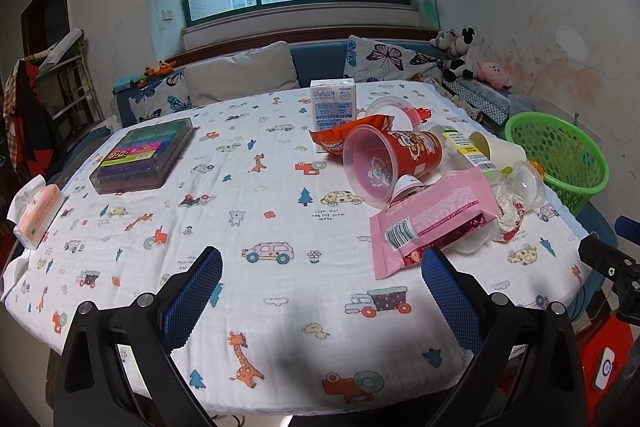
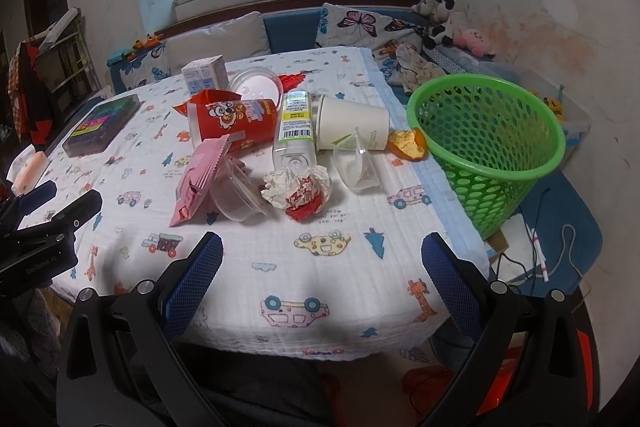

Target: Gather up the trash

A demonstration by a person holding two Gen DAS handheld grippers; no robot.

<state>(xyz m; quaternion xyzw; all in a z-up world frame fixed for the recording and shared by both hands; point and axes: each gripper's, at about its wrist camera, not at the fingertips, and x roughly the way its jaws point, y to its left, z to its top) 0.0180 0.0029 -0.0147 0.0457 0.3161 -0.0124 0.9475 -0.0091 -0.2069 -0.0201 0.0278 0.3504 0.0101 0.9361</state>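
Note:
A pile of trash lies on the table's right half: a pink wrapper (image 1: pixel 432 219) (image 2: pixel 200 175), a red printed cup on its side (image 1: pixel 392 159) (image 2: pixel 236 123), a clear bottle (image 2: pixel 294 131), a white paper cup (image 2: pixel 352 123) (image 1: pixel 496 151), a crumpled paper ball (image 2: pixel 298 189), clear plastic cups (image 2: pixel 236 195), an orange peel (image 2: pixel 408 145) and a milk carton (image 1: pixel 332 103). A green mesh basket (image 2: pixel 488 143) (image 1: pixel 560 155) stands at the table's right edge. My left gripper (image 1: pixel 320 291) is open and empty, short of the wrapper. My right gripper (image 2: pixel 320 275) is open and empty, short of the paper ball.
A cartoon-print cloth covers the table (image 1: pixel 256 211). A clear box of coloured pens (image 1: pixel 144 155) and a tissue pack (image 1: pixel 38 211) lie at the left. A sofa with cushions (image 1: pixel 240 75) and soft toys runs behind. Cables lie on the floor at the right (image 2: pixel 560 259).

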